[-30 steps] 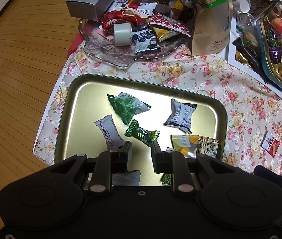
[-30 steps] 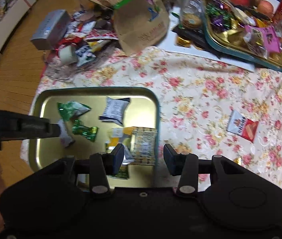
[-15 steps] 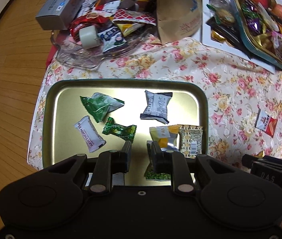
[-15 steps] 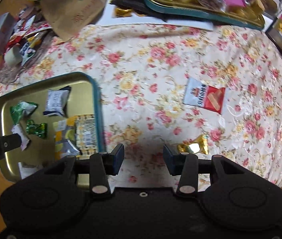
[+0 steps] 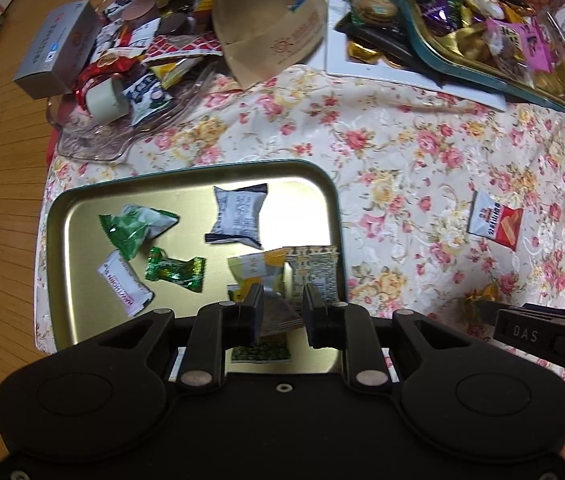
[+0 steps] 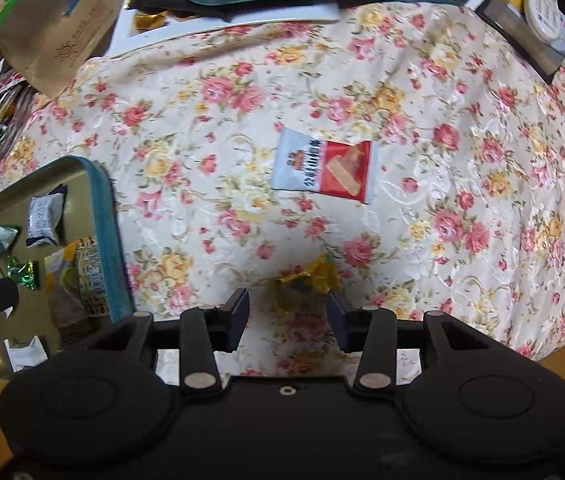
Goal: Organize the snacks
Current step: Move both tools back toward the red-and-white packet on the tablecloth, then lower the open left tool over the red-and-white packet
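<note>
The left tongs [image 5: 282, 304] are nearly shut with nothing between them, over the gold metal tray with a blue rim [image 5: 82, 300] at the tabletop's left edge. The tray holds wrapped snacks, like a green twisted candy [image 5: 176, 270]. The right tongs [image 6: 288, 308] are wide apart above a crinkly gold-wrapped candy [image 6: 306, 280] on the flowery tablecloth [image 6: 462, 120], near the front edge. A red and white snack packet [image 6: 324, 170] lies just beyond it.

On the gold rectangular metal tray [image 5: 58, 240] about eight wrapped snacks show: three green foil ones toward nine and six o'clock, two white, one yellow, one checkered at three o'clock, one grey. On the floral tablecloth [image 6: 462, 100] lie two: one red-and-white packet [image 6: 324, 170] at twelve o'clock, one gold-wrapped candy [image 6: 306, 280] at six. Two trays in all.
</note>
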The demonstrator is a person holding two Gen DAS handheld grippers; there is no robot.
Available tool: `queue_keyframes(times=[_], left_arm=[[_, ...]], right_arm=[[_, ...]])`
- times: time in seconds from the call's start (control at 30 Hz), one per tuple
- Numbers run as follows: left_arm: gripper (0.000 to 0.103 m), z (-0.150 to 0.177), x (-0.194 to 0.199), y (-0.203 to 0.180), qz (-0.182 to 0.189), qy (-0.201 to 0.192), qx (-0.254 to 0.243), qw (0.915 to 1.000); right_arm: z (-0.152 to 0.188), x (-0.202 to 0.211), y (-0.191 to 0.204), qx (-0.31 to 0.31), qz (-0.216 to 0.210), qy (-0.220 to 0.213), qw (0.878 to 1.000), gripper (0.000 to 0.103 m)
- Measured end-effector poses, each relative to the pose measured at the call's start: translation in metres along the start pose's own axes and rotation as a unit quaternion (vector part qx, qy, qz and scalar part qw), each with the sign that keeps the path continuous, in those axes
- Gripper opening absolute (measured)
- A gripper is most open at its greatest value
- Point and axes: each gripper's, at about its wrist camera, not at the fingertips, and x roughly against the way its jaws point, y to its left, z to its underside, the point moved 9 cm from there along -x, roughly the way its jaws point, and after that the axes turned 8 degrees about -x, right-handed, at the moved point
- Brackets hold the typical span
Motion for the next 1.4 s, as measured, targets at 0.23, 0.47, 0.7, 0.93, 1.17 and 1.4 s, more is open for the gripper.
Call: queue_keyframes(times=[0.23,0.47,0.7,0.93,1.17,1.4], left_arm=[[0.029,-0.009,0.000,-0.031,0.004,0.003,-0.020,0.9998],[0.029,-0.021,-0.003,-0.067,0.008,0.007,-0.044,0.9990],[0.029,-0.033,-0.008,-0.103,0.016,0.014,-0.059,0.9980],[0.029,-0.043,-0.016,-0.136,0.023,0.021,-0.071,0.9970],[0.029,-0.060,-0.026,-0.167,0.064,0.019,-0.045,0.9968],[0.029,-0.081,-0.032,-0.186,0.071,-0.017,-0.027,0.9969]], right_arm=[[-0.004,0.001,-0.034,-0.029,-0.001,0.007,1.000,0.046],[-0.007,0.005,-0.064,-0.058,-0.008,0.013,0.998,0.045],[-0.014,0.019,-0.095,-0.099,-0.029,0.012,0.995,0.045],[-0.022,0.035,-0.123,-0.145,-0.049,0.005,0.988,0.045],[-0.028,0.049,-0.137,-0.169,-0.064,-0.001,0.984,0.045],[-0.029,0.058,-0.151,-0.197,-0.080,-0.009,0.977,0.045]])
